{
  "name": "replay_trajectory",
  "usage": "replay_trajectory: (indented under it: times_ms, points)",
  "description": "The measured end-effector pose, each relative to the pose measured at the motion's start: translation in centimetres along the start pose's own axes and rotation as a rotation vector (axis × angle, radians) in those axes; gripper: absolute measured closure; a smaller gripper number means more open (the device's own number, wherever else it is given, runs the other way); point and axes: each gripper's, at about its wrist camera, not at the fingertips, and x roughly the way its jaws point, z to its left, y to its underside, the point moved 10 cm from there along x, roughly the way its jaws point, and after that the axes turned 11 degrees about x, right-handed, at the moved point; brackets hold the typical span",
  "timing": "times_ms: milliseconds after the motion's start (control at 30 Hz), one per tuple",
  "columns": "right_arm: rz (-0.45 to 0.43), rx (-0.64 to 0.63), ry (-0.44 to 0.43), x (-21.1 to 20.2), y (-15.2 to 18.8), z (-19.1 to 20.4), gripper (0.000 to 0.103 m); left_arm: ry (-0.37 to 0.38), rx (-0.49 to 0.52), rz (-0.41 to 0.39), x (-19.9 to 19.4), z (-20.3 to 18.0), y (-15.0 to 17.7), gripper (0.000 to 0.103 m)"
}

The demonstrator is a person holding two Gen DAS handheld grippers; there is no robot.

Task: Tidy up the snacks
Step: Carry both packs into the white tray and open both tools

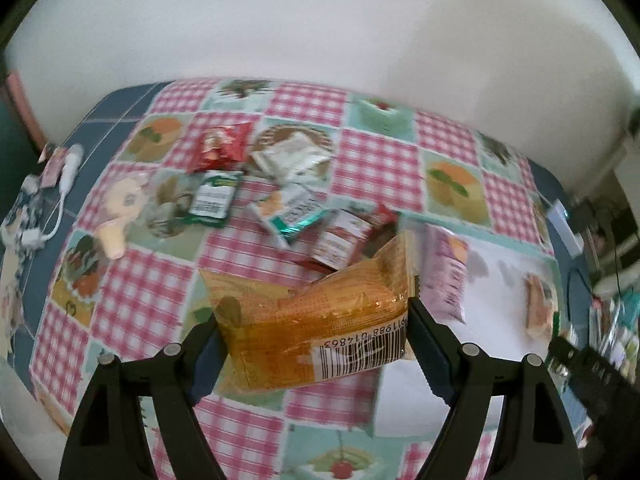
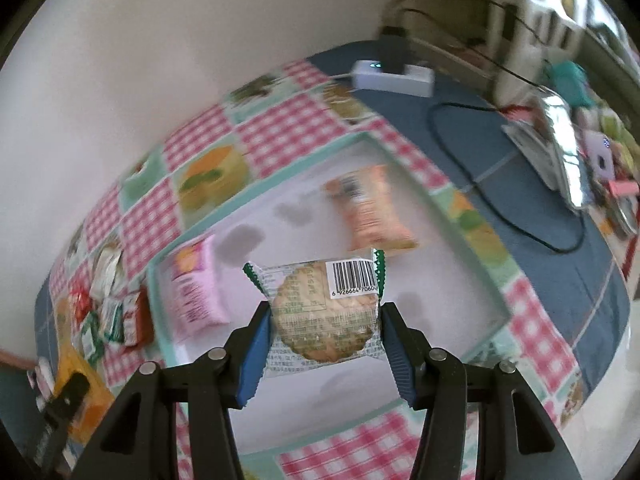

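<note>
The left tool [image 1: 312, 344] is clamped on an orange snack packet [image 1: 320, 320], its barcode end toward the camera and both pads pressed against the packet's sides, so the packet hangs above the near part of the worktop [image 1: 140, 288]. The right tool [image 2: 326, 340] is clamped on a clear-wrapped round biscuit [image 2: 320, 312] with green crimped ends and a barcode label, held over a shallow white tray [image 2: 400, 300] with a pale green rim.

Inside the tray lie a pink packet [image 2: 196, 292] near its left side and an orange-pink packet [image 2: 372, 212] toward its far side, well apart from each other. Both views are blurred, so print on the wrappers cannot be read.

Left of the tray, a loose pile of small snacks sits on the checked cloth: a red packet [image 1: 220, 146], white sachets [image 1: 294, 156], a green-and-white sachet [image 1: 214, 200], a teal-edged packet [image 1: 290, 212] and a red-brown packet [image 1: 340, 240] nearest the tray. Toward the worktop's left edge lies a small doll figure [image 1: 120, 208], with a white cable [image 1: 60, 196] beyond it on the blue covering.

At the far right corner of the worktop sit a white power strip [image 2: 394, 76] with a black plug in it, and a black cable [image 2: 480, 184] looping across the blue covering.
</note>
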Motion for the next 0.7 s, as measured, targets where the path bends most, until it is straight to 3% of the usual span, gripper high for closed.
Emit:
replay_trajectory:
  times_ms: [300,567,700]
  points:
    - [-0.005,0.134,0.054,0.1,-2.3,-5.7,0.046,0.037,0.174,0.005,-0.4,-6.9,0.8,0.020]
    - [0.063,0.142,0.055,1.6,-1.3,-6.2,0.045,0.037,0.321,0.058,1.4,-11.6,2.6,0.020]
    - [0.106,0.135,0.064,2.7,-0.4,-6.2,0.045,0.047,0.343,0.103,2.9,-12.5,3.5,0.020]
